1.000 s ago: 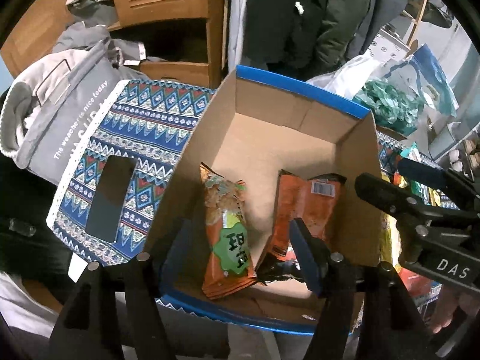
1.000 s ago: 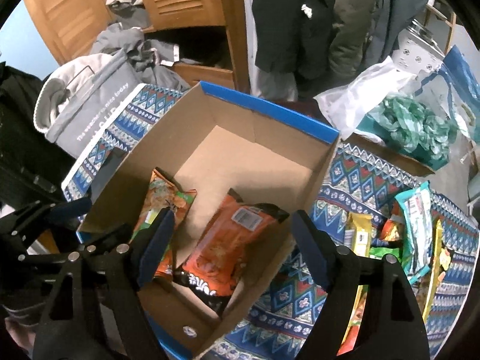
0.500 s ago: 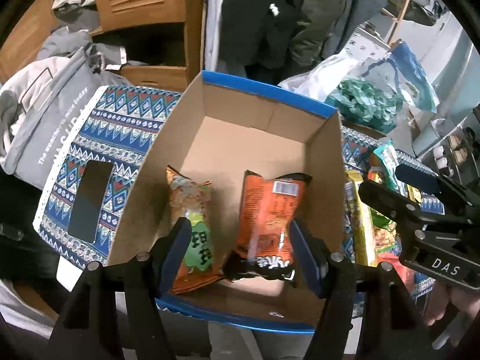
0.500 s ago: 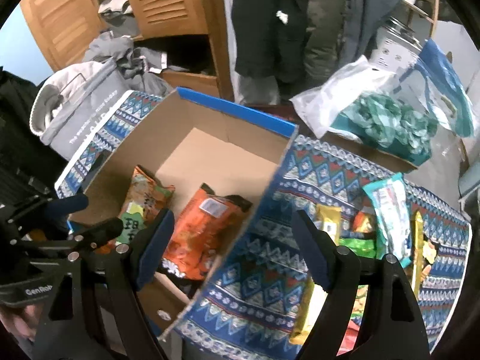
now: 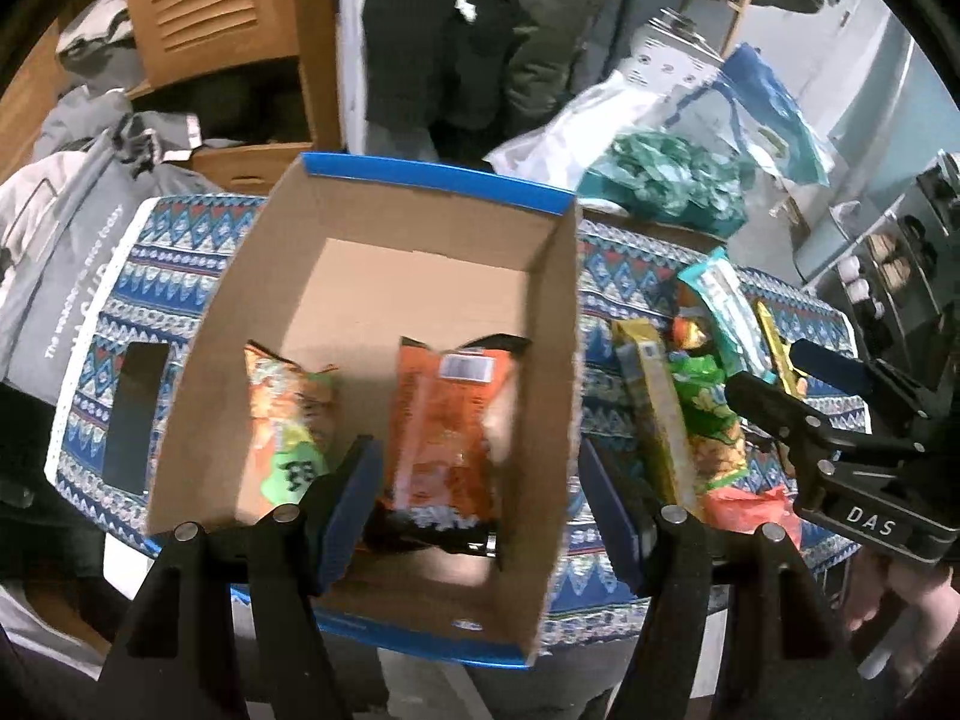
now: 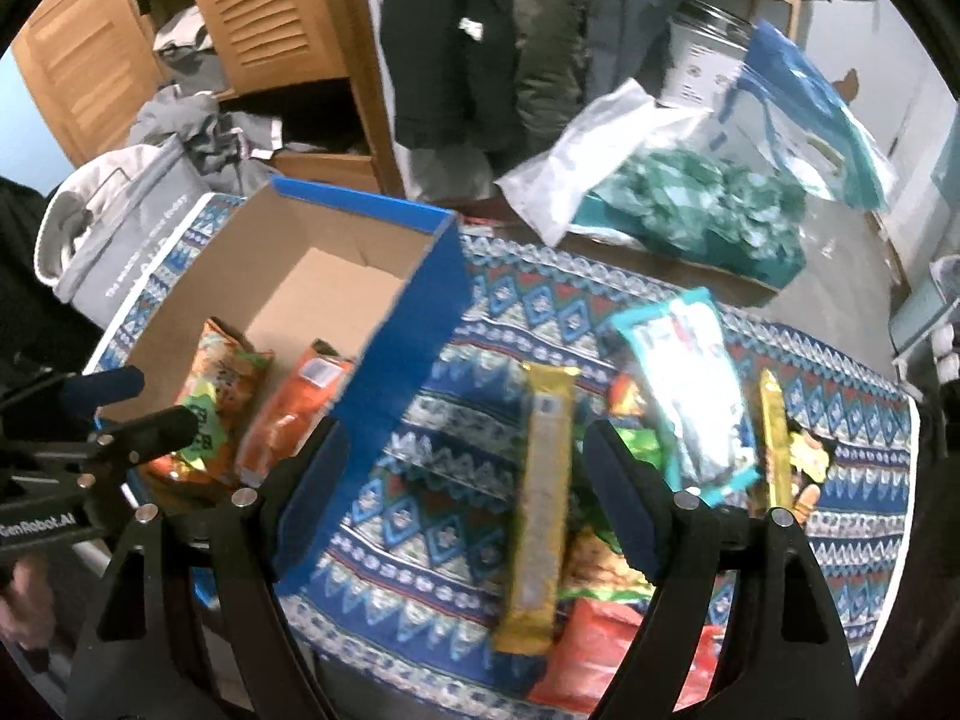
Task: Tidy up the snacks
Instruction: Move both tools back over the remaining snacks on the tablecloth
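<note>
Two orange snack bags [image 5: 444, 420] flat inside open cardboard box [image 5: 420, 228]; loose pile of snacks [image 6: 630, 450], yellow bar [image 6: 540, 498] uppermost, just beside box on desk.

- Patterned cloth [image 6: 456, 516] over the table
- Grey bag [image 5: 54, 252] at left edge
- Louvred cabinet [image 6: 270, 12] behind
- Dark coats [image 5: 474, 30] hanging
- Green-filled plastic bag [image 6: 678, 210] beyond

red packet [image 6: 606, 648] partly hidden under yellow bar [image 6: 540, 504], print blurred
</note>
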The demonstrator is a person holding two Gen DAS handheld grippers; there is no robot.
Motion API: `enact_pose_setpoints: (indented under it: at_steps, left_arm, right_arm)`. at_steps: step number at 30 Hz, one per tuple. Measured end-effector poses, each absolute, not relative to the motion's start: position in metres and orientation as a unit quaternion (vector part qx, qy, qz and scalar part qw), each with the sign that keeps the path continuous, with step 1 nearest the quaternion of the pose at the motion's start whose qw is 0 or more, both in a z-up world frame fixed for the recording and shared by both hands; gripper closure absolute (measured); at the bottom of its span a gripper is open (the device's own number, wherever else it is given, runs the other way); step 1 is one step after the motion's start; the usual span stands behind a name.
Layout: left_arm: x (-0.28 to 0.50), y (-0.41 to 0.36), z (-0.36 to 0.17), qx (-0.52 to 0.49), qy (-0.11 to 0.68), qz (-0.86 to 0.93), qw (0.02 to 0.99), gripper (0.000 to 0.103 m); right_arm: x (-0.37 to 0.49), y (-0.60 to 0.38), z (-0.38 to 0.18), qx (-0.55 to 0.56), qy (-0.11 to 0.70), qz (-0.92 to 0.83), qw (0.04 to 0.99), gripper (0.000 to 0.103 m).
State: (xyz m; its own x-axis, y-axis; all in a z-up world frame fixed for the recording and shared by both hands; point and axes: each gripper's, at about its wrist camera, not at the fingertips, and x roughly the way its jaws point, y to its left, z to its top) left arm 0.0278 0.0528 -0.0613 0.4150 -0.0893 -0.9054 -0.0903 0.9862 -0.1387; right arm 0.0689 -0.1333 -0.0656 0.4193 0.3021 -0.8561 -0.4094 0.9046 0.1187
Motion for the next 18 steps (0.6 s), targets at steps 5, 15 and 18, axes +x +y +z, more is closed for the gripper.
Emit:
enact_pose_setpoints:
  at_steps: [5, 15, 18]
  left_arm:
    - [0.032, 0.028, -0.060, -0.072, 0.546, -0.013, 0.835, 0.034]
    - [0.044, -0.019, -0.066, -0.040, 0.557, -0.022, 0.829, 0.034]
    - [0.048, -0.030, -0.070, -0.037, 0.563, -0.028, 0.825, 0.034]
  right_arm:
    - [0.068, -0.159, -0.072, -0.048, 0.498, 0.198, 0.843, 0.022]
    - [0.066, -0.207, -0.084, -0.034, 0.505, 0.179, 0.844, 0.017]
    - [0.067, -0.218, -0.090, -0.038, 0.507, 0.174, 0.843, 0.017]
